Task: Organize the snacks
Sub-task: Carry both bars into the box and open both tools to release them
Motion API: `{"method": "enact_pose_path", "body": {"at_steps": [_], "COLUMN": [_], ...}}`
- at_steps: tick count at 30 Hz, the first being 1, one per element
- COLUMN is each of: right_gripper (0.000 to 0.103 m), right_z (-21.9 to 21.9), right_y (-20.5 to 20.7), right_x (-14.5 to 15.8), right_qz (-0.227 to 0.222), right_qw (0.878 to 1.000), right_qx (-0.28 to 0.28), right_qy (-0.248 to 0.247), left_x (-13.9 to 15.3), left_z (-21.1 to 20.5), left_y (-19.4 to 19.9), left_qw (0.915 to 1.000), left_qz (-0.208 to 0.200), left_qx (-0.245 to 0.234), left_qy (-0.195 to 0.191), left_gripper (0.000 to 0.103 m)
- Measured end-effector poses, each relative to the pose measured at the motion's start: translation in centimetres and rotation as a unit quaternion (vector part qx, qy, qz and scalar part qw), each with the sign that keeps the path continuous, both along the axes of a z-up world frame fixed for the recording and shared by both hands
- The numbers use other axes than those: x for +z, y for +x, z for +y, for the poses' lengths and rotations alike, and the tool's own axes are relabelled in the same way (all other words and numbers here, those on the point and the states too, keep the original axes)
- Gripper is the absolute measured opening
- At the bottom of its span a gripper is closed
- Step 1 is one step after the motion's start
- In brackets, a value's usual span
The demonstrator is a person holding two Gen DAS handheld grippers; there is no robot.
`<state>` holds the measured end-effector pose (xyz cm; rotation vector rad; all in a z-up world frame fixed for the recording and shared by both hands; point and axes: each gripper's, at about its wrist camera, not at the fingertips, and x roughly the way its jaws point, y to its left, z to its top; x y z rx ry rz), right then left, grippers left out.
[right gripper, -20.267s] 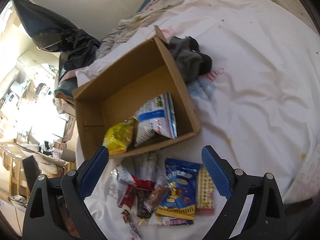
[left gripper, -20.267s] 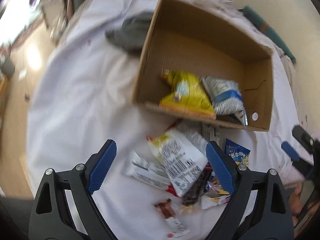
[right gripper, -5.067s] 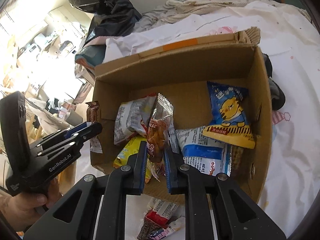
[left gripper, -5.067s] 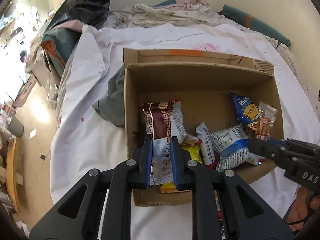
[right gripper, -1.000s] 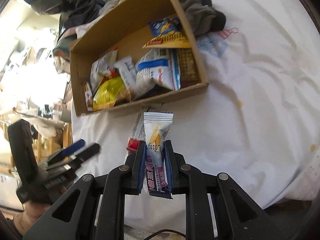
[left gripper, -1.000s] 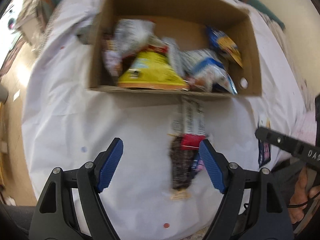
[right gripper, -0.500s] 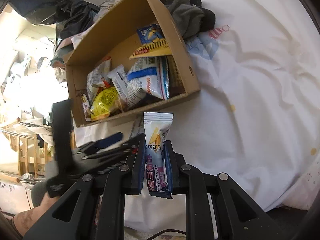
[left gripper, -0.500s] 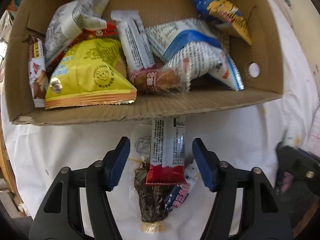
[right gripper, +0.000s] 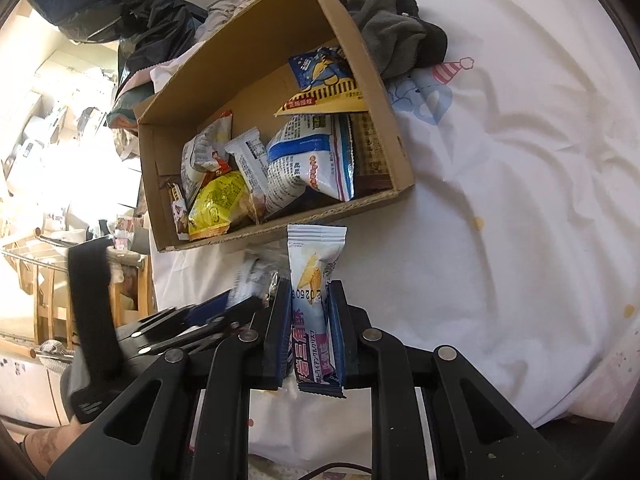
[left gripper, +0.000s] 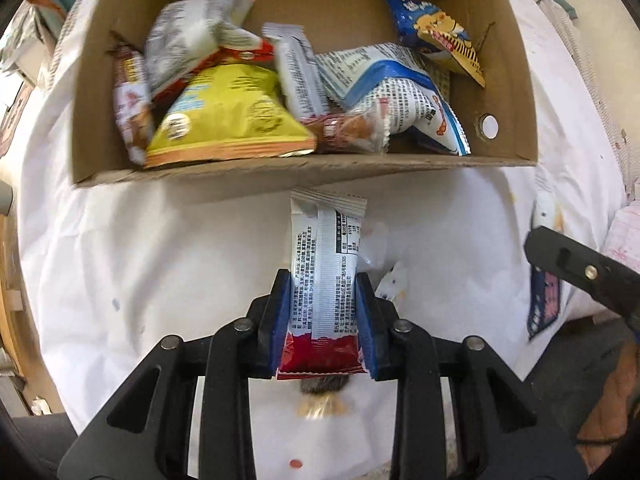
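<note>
A cardboard box (left gripper: 304, 168) on the white sheet holds several snack bags. Just in front of it, my left gripper (left gripper: 323, 280) points down; its jaws are closing and its blue pads press the sides of a white and red snack packet (left gripper: 326, 240). Beneath that packet lies a dark snack (left gripper: 322, 386). In the right wrist view, my right gripper (right gripper: 309, 286) is shut on a white and purple snack packet (right gripper: 314, 264), held upright before the box (right gripper: 280, 230). The left gripper (right gripper: 208, 312) shows low at its left.
Grey clothing (right gripper: 396, 36) lies against the box's far right corner and a black bag (right gripper: 152, 36) sits behind it. A wooden rack (right gripper: 40, 280) stands off the bed's left side. The sheet (right gripper: 520, 200) spreads wide to the right.
The left gripper's jaws came in from wide apart onto the white and red packet and dropped closer to the sheet. The right gripper kept still with its packet.
</note>
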<state>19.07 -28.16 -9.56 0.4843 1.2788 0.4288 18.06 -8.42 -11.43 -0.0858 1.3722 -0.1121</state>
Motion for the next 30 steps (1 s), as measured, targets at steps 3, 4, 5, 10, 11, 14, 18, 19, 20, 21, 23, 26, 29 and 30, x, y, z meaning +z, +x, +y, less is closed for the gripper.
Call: {"method": "enact_pose_path", "body": {"at_steps": [3,4,5,10,11,14,18,19,20,21,23,26,29,30], "right_gripper": [0.019,0.019,0.019,0.019,0.019,0.019,0.019,0.019,0.019,0.019,0.019,0.019,0.019,0.019], "right_z": [0.7,0.8,1.0,1.9,2.2,2.9,3.7,3.9,3.9,4.0,4.1,4.0,3.6,3.4], "right_y": [-0.3,-0.3,-0.4,-0.7,-0.8,-1.0,-1.1,-1.0,-0.9,-0.6,-0.2,0.5,1.5,1.8], "right_x": [0.2,0.3,0.3,0.8,0.9,1.5,2.6,2.9,3.2,3.6,4.2,5.2,6.1,6.4], "right_qz": [-0.005,-0.007,-0.009,-0.018,-0.021,-0.034,-0.051,-0.057,-0.062,-0.069,-0.085,-0.112,-0.138,-0.146], "right_qw": [1.000,1.000,1.000,0.999,0.999,0.999,0.998,0.997,0.997,0.997,0.995,0.993,0.989,0.988], "right_qx": [0.010,0.012,0.015,0.026,0.029,0.037,0.041,0.039,0.037,0.035,0.032,0.025,0.015,0.011], "right_qy": [-0.004,-0.006,-0.008,-0.003,-0.001,0.005,0.012,0.015,0.020,0.025,0.030,0.038,0.045,0.047], "left_x": [1.1,1.4,1.6,3.3,3.4,5.3,7.8,8.6,9.2,9.9,10.7,11.8,12.0,12.0], "left_z": [0.8,1.3,1.7,4.4,3.9,5.8,7.1,7.4,7.8,8.0,8.3,8.9,9.2,9.3], "left_y": [-0.8,-1.1,-1.2,-2.6,-3.4,-3.6,-4.2,-4.3,-4.2,-4.1,-3.5,-2.6,-1.3,-0.8], "left_qw": [0.9999,0.9999,0.9998,0.9992,0.9989,0.9972,0.9938,0.9926,0.9916,0.9905,0.9882,0.9849,0.9823,0.9818], "left_qz": [-0.011,-0.014,-0.016,-0.032,-0.036,-0.061,-0.097,-0.107,-0.114,-0.123,-0.138,-0.160,-0.175,-0.178], "left_qx": [0.000,0.003,0.006,0.023,0.028,0.042,0.052,0.056,0.058,0.060,0.065,0.066,0.067,0.067], "left_qy": [-0.002,-0.004,-0.006,-0.003,-0.002,0.003,-0.013,-0.014,-0.012,-0.011,-0.011,-0.004,0.004,0.005], "left_gripper": [0.027,0.027,0.027,0.027,0.027,0.027,0.027,0.027,0.027,0.027,0.027,0.027,0.027,0.027]}}
